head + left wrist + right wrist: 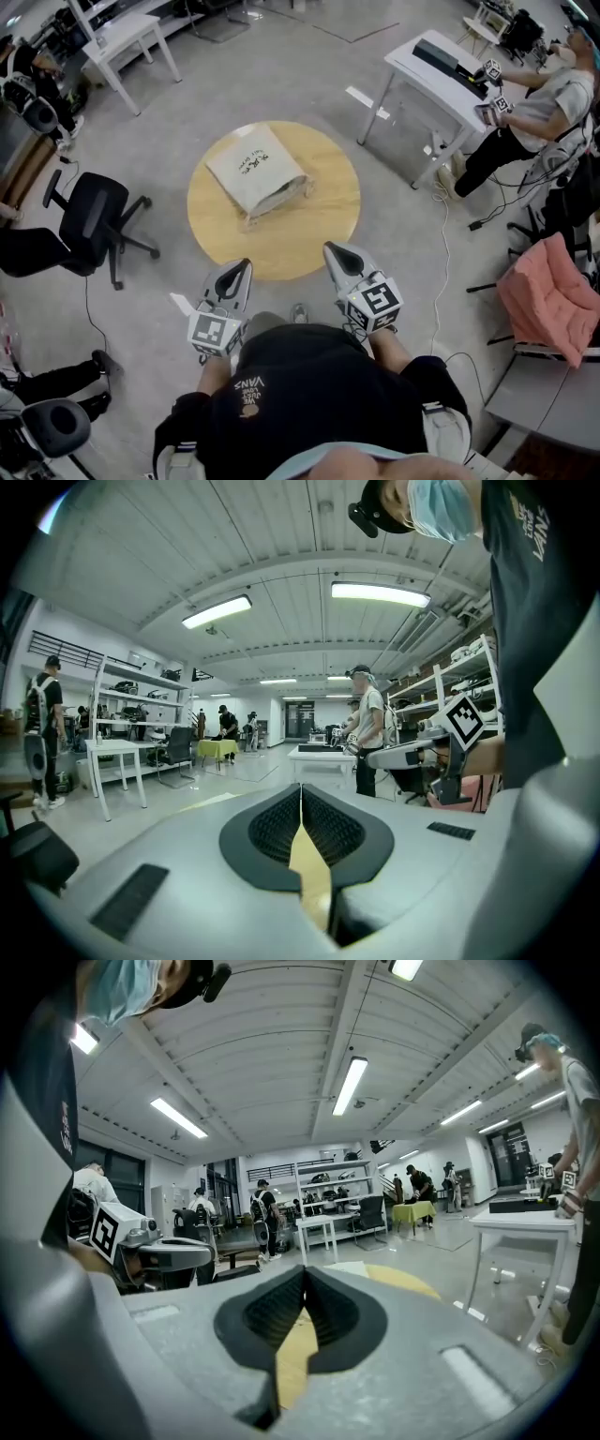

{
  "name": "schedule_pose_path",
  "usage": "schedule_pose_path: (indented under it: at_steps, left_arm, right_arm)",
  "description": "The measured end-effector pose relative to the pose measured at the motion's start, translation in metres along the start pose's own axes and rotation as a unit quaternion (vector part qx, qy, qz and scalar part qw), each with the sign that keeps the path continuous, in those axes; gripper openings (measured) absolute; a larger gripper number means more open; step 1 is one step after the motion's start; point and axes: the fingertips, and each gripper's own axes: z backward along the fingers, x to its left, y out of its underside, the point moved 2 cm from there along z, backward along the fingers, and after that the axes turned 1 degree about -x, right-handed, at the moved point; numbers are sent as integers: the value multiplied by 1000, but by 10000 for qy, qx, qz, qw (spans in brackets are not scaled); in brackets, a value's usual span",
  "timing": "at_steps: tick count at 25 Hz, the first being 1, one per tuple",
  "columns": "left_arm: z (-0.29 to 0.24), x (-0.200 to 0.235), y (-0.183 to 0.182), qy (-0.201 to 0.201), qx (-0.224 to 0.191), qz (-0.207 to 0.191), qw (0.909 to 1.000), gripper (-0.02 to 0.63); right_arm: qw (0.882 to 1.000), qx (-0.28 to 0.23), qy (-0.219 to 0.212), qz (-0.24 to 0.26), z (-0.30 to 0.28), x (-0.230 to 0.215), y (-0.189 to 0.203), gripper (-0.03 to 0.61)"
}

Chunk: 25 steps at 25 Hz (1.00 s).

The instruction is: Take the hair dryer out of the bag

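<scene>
On the round counter, head view: a pale cloth bag [258,171] lies flat near the middle of the wooden counter [323,234]. Its long axis runs from about 11 o'clock to 5 o'clock, with the crumpled mouth at the 5 o'clock end.
Contents, head view: the hair dryer is not to be seen. I take it to be inside the bag, so I cannot tell which way it points.
Tongs, head view: the left tongs [246,264] and the right tongs [330,249] hover at the counter's rim around 6 o'clock. Both are well apart from the bag and aimed toward 12 o'clock.
Left gripper view: the tongs are pressed together with nothing between them. Only a yellow sliver of counter shows past the pads.
Right gripper view: these tongs are likewise pressed together and empty, with the counter ahead.
Progress: by my reckoning nothing is done yet. Reaching the bag, opening its mouth and drawing the hair dryer out all remain.
</scene>
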Motion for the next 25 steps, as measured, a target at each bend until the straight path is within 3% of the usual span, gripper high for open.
schedule_pose_path:
  at_steps: [4,12,25]
  left_arm:
    - [-8,12,-1,-174,62,67,9998,6]
    - [-30,29,2,66,102,99,9999,6]
    - [-67,118,15,925,249,93,9954,8]
  right_arm:
    - [10000,56,-53,-27,-12,-8,2,-2]
    - [9999,73,71,-109,-32,-20,-3,-2]
    - [9934,38,1112,-277,-87,-27,-15,-2]
